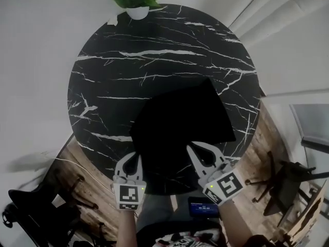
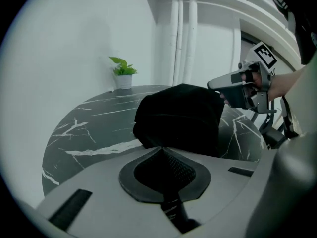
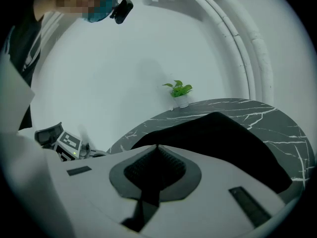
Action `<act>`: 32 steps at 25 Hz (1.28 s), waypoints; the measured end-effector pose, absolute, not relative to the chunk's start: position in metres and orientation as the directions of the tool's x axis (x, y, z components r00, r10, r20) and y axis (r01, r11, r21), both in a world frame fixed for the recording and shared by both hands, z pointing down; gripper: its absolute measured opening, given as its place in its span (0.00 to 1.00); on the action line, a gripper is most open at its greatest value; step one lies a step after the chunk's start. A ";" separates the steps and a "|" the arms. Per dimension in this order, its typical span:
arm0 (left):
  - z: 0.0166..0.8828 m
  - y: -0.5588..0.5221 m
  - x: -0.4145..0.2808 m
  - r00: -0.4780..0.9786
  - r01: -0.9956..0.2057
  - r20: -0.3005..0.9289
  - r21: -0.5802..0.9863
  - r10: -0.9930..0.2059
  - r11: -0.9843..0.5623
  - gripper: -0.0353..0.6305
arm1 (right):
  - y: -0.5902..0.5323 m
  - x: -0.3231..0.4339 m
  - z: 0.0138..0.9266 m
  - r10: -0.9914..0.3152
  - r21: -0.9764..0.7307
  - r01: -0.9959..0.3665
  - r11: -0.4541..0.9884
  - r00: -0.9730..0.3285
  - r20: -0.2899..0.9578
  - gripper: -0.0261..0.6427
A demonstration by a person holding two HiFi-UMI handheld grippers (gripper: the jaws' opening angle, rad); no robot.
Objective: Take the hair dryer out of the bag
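No legible text or numbers, small screen [image 1: 204, 208] too blurred to read

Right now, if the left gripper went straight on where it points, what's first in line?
The bag: it lies on the table right ahead of the left gripper, whose jaws are shut. The gap looks small, though depth is unclear.

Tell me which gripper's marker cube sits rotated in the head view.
The right gripper: its marker cube is turned diagonally, while the left gripper has its marker cube square to the frame.
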State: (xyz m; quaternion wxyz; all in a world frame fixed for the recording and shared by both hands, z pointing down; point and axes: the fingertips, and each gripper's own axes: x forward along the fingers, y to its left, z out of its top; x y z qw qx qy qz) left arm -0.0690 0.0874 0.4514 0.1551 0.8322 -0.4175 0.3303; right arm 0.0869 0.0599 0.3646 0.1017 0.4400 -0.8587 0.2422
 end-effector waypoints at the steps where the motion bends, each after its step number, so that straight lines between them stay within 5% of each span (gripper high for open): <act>1: 0.452 0.087 -0.066 0.432 -0.782 0.687 -0.037 -0.584 -0.622 0.07 | 0.060 0.089 0.367 -0.704 -0.324 -0.807 0.493 -0.589 0.397 0.07; 10: 0.428 0.070 -0.041 0.494 -0.749 0.607 -0.066 -0.622 -0.660 0.07 | 0.058 0.053 0.360 -0.569 -0.257 -0.718 0.647 -0.678 0.465 0.08; 14: 0.419 0.068 -0.028 0.519 -0.717 0.587 -0.095 -0.621 -0.690 0.08 | 0.057 0.019 0.358 -0.465 -0.328 -0.643 0.693 -0.745 0.478 0.25; 18: 0.411 0.070 -0.020 0.546 -0.672 0.577 -0.133 -0.608 -0.729 0.15 | 0.056 -0.012 0.365 -0.374 -0.372 -0.595 0.713 -0.771 0.515 0.30; 24: 0.407 0.072 -0.017 0.558 -0.605 0.571 -0.216 -0.602 -0.766 0.22 | 0.063 -0.039 0.391 -0.256 -0.433 -0.570 0.699 -0.764 0.592 0.30; 26: 0.409 0.071 -0.019 0.559 -0.608 0.574 -0.207 -0.599 -0.767 0.23 | 0.064 -0.043 0.392 -0.255 -0.439 -0.572 0.693 -0.764 0.593 0.19; 32: 0.410 0.070 -0.025 0.566 -0.622 0.566 -0.185 -0.600 -0.761 0.24 | 0.062 -0.045 0.392 -0.286 -0.393 -0.589 0.706 -0.745 0.603 0.08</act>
